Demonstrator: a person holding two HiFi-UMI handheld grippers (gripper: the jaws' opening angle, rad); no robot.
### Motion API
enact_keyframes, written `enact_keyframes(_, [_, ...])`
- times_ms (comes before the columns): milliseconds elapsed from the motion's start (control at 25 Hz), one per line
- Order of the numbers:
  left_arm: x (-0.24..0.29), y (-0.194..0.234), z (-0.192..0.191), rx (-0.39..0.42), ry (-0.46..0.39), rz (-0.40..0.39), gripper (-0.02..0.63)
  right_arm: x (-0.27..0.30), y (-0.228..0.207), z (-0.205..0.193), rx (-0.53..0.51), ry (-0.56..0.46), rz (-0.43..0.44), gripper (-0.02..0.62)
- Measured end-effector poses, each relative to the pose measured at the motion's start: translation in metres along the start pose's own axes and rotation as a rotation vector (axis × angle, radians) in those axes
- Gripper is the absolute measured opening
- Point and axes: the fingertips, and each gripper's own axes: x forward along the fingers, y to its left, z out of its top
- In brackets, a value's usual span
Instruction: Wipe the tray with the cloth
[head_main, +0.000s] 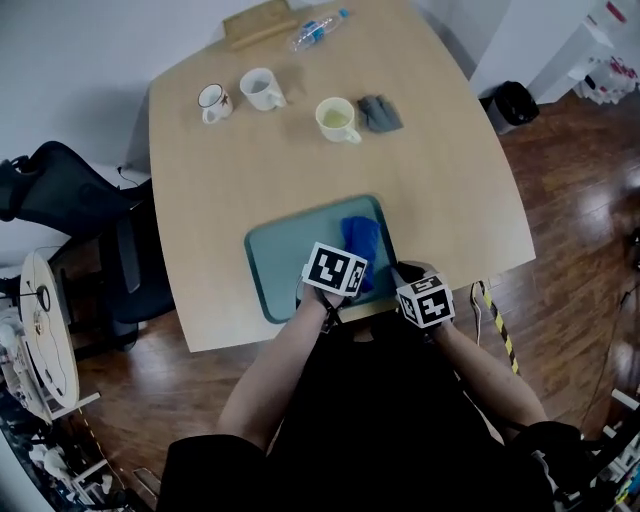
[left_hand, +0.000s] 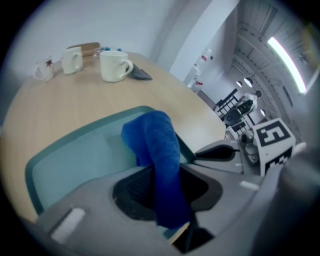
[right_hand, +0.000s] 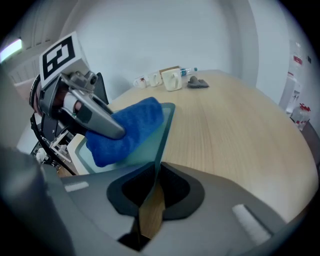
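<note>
Looks mid-wipe: left gripper (left_hand: 165, 202) clamped on crumpled blue cloth (left_hand: 157, 145), right gripper (right_hand: 150, 197) pinching flat teal plastic tray (left_hand: 75, 155) by its rim; next stroke should drag across the bare left part.

Left gripper (left_hand: 162, 197): grey moulded shell, with a dark oval recess around the jaws. The pads are black and ribbed. A small pale rectangular patch sits on the shell.

Right gripper (right_hand: 150, 195): same grey shell, same dark recess, same pale patch.

Each carries a white marker cube (head_main: 335, 270) printed with black squares. Bare metal screws (right_hand: 82, 80) and fittings sit beneath the cube, and a smooth grey tapered finger (right_hand: 97, 120) runs forward.

Person wears a black top (head_main: 400, 430). The sleeves (head_main: 205, 465) end near the elbows, leaving the forearms uncovered.
</note>
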Motion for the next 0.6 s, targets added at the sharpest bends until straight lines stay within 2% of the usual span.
enact_keyframes(240, [-0.064, 0.085, -0.065, -0.175, -0.07, 0.138, 0.124, 0.001, -0.002, 0.002, 0.008, 0.011, -0.008, 0.04])
enact_keyframes(400, [-0.098, 0.13, -0.111, -0.197, -0.067, 0.246, 0.124, 0.002, -0.001, 0.004, 0.01, 0.02, -0.03, 0.04])
enact_keyframes(600, [-0.119, 0.156, -0.136, -0.292, -0.125, 0.28, 0.126, 0.005, 0.0, 0.004, 0.007, 0.02, -0.057, 0.04])
